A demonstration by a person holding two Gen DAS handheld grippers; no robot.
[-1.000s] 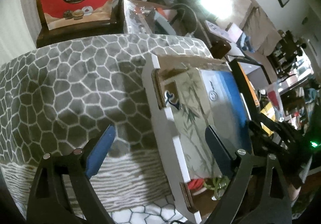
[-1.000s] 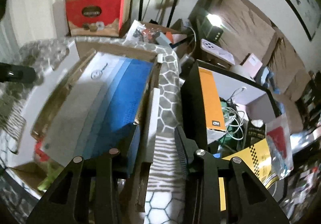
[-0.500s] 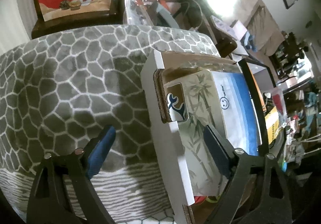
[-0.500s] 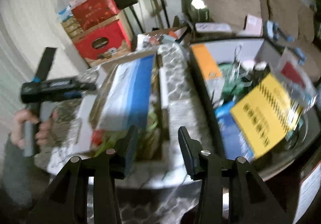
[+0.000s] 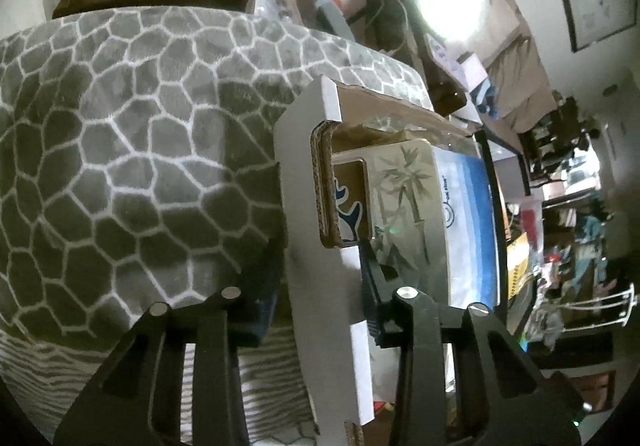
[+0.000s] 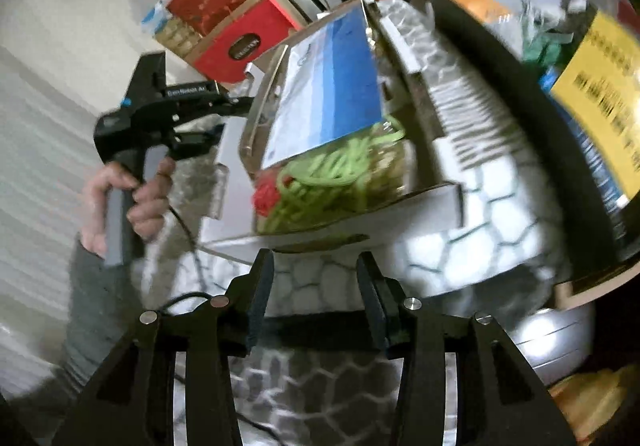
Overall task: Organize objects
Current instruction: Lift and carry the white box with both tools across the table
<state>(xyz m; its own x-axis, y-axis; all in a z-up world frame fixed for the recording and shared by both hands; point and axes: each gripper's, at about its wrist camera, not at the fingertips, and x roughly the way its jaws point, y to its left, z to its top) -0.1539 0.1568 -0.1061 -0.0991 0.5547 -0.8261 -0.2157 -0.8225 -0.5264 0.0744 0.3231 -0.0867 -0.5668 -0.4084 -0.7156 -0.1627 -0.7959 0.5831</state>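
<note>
A white cardboard box (image 5: 316,246) lies on a grey honeycomb-patterned blanket (image 5: 120,126). Inside it are a bamboo-print pack (image 5: 404,206) and a blue-and-white pack (image 5: 468,226). My left gripper (image 5: 320,282) straddles the box's left wall, one finger outside and one inside. Its jaws are closing, and the pads look pressed on the wall. In the right wrist view the box (image 6: 360,222) also holds green cord (image 6: 340,170) and something red (image 6: 266,198) under the blue pack (image 6: 332,86). My right gripper (image 6: 316,286) stands open just short of the box's near wall, holding nothing. A hand holds the left gripper (image 6: 230,118) at the box's left side.
Red gift boxes (image 6: 240,42) are stacked behind the blanket. To the right, a black-rimmed table (image 6: 500,106) carries a yellow pack (image 6: 600,86) and other clutter. A bright lamp (image 5: 448,2) and a sofa stand further back.
The left gripper came down over the box's left wall and its wide jaws closed around it. The right gripper swung away from the box's right side to its near end.
</note>
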